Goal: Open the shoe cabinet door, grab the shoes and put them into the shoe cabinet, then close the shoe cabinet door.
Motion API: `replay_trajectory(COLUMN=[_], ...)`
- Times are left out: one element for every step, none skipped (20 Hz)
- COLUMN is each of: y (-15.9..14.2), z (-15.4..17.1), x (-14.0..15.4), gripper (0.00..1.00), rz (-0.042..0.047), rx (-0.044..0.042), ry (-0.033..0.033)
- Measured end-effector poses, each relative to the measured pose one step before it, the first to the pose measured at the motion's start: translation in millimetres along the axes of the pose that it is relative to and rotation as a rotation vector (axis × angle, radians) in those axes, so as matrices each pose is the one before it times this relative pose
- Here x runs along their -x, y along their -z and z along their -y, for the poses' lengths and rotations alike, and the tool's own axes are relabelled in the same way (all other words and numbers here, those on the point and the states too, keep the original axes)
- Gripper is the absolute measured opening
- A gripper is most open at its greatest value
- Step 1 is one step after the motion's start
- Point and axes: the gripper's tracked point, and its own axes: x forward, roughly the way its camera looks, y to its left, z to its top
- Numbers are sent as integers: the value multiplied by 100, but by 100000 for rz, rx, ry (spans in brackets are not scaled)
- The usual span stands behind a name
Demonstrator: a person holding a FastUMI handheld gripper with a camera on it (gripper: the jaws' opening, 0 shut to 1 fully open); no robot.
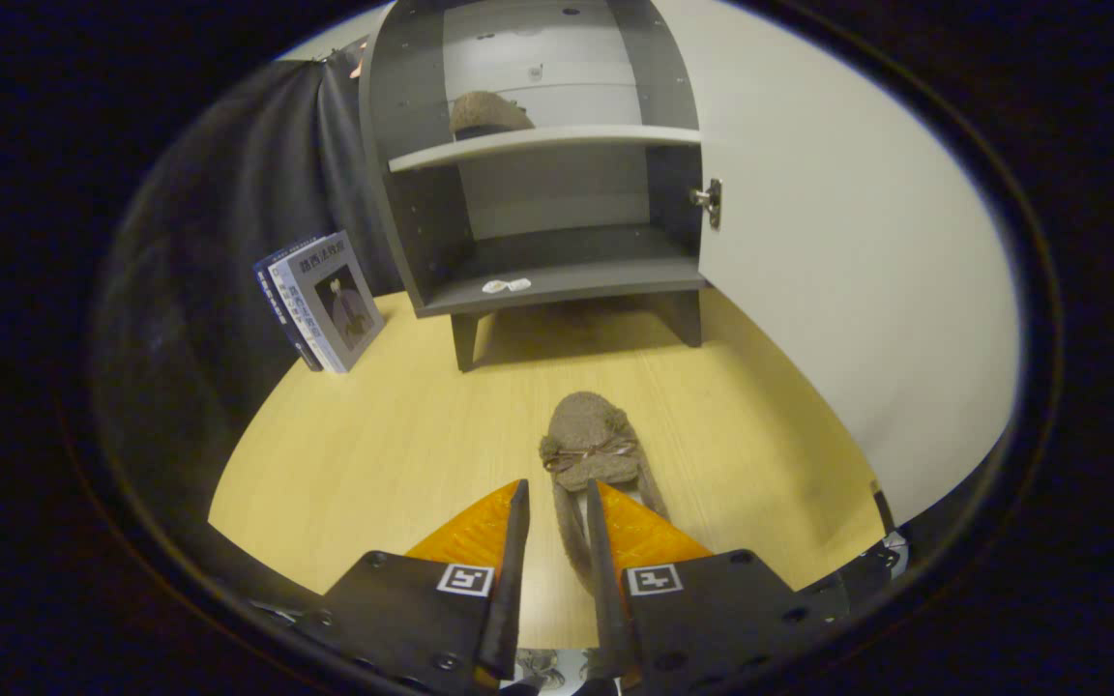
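1. A furry slipper lies on the wooden floor, toe just ahead of the gripper; its left side wall runs back through the narrow gap between the fingers.
2. The fingers stand nearly closed; whether both press on the wall, I cannot tell.
3. Step in hand: grabbing this shoe. The next move likely needs a firm pinch, then a lift toward the cabinet.
4. Beyond: one shoe cabinet, its door open, one slipper on the shelf.
5. Slippers: two. Books left of the cabinet: apparently two.
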Motion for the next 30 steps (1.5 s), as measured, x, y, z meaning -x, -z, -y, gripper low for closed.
replay_trajectory(y=[754, 656, 591, 184, 426, 376, 539, 275, 240, -210, -147, -66, 109, -166, -172, -53, 136, -130, -188, 230, -12, 24, -2, 47, 315, -48, -253, -69, 70, -57], z=[-43, 6, -40, -76, -77, 47, 117, 104, -4, -61, -112, -1, -10, 39, -131, -90, -26, 7, -27, 499, -160, 71, -4, 45, 25, 56, -23, 37, 30, -37], x=[-1134, -996, -880, -815, -672, -662, -578, -444, -504, -354, -389, -404, -355, -273, -334, -346, -266, -43, -240, -7, 267, -153, -52, 15, 13, 185, -139, -45, 95, 121], gripper=[36, 36, 36, 36, 36, 36, 36, 36, 36, 36, 35, 35, 35, 34, 34, 34, 34, 35, 35, 35, 24, 14, 14, 14, 14, 14, 7, 7, 7, 7], rz=[-1629, -1868, -1489, -672, -896, -1353, -1321, -1359, -1064, -98, 55, -865, -1389, -645, -421, -840, -1223, -65, 774, -1315, 743, -695, 342, -118, -403, 891, -323, -26, -90, 330], rx=[712, 1494, 1410, 1046, 626, 310, 252, 368, 226, 189, 305, 731, 850, 825, 545, 522, 695, 566, 740, 756, 294, 154, 54, 120, -5, 78, -28, -486, -910, -913], ry=[-253, -64, -433, -234, -250, 49, -68, 227, -15, -50, -321, 241, 412, 188, 9, -120, 107, 224, 214, 2492, -395, 270, 112, 303, 1004, 204, 376, 38, -27, -314])
